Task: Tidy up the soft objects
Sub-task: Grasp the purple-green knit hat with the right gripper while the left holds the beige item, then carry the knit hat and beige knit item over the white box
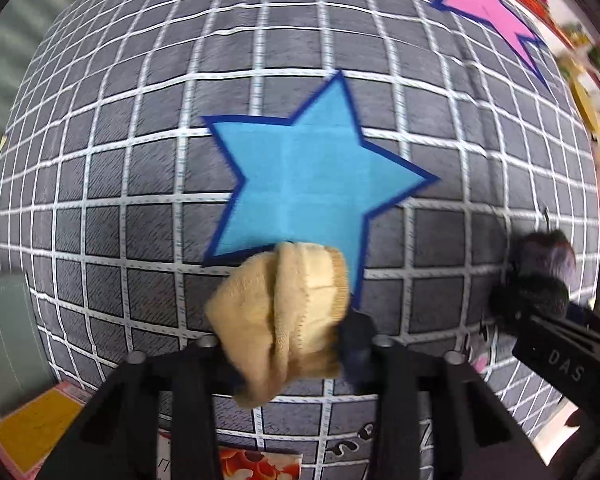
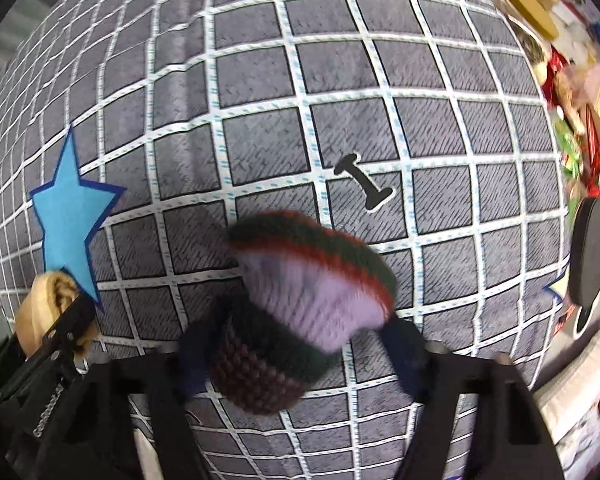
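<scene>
Your left gripper (image 1: 288,340) pinches the tan sock (image 1: 284,312), your right gripper (image 2: 300,344) the striped sock (image 2: 316,280); keep both squeezes firm.

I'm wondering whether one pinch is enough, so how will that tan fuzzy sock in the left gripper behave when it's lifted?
The tan sock is bunched and folded between the left gripper's fingers, so it probably stays floppy and droops. Its fleecy knit looks light and grippy, so slipping seems unlikely. Loose folds hang past the fingers, so an end may drag on the checked cloth.

Grey grid-patterned cloth (image 1: 140,184) bears a blue star (image 1: 308,184) and pink star (image 1: 484,4).
</scene>
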A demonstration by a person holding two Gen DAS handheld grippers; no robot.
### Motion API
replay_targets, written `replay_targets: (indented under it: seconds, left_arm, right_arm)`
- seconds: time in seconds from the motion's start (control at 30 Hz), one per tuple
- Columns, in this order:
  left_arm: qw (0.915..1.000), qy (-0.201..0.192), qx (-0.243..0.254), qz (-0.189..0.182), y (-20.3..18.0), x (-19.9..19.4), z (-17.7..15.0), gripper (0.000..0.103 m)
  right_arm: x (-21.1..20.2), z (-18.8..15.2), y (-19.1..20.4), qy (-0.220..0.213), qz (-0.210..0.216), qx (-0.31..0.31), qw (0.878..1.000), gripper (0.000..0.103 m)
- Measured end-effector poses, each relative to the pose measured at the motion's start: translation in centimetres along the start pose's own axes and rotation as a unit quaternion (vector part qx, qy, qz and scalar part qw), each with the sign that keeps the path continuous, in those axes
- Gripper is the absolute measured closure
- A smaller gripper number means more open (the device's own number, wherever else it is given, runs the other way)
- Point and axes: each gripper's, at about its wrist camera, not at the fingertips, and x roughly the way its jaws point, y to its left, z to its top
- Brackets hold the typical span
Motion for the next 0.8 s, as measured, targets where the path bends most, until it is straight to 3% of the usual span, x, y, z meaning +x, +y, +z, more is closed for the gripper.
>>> replay_targets:
  seconds: [0.13, 0.33, 0.63, 0.8]
  left_arm:
    - [0.9995, -0.008, 0.028, -0.010, -1.2, -1.2, -0.8, 0.070]
    - [0.9948, -0.034, 0.092, -0.026, -2.9, -5.1, -3.2, 0.070]
    - [0.9841, -0.054, 0.157, -0.064, -3.2, -9.9, -7.9, 0.069]
    - [0.9742, -0.060, 0.195, -0.097, -0.8, -12.2, -10.5, 0.069]
  right_arm:
    - [-0.4, 0.2, -0.9, -0.013, 0.018, -0.006, 1.000, 0.056]
    - [-2.0, -2.8, -4.5, -0.019, 0.050, 0.010, 0.998, 0.067]
    - [-4.5, -8.5, -6.3, -0.034, 0.074, 0.050, 0.995, 0.067]
    - [-6.3, -12.2, -5.9, -0.046, 0.078, 0.068, 0.994, 0.067]
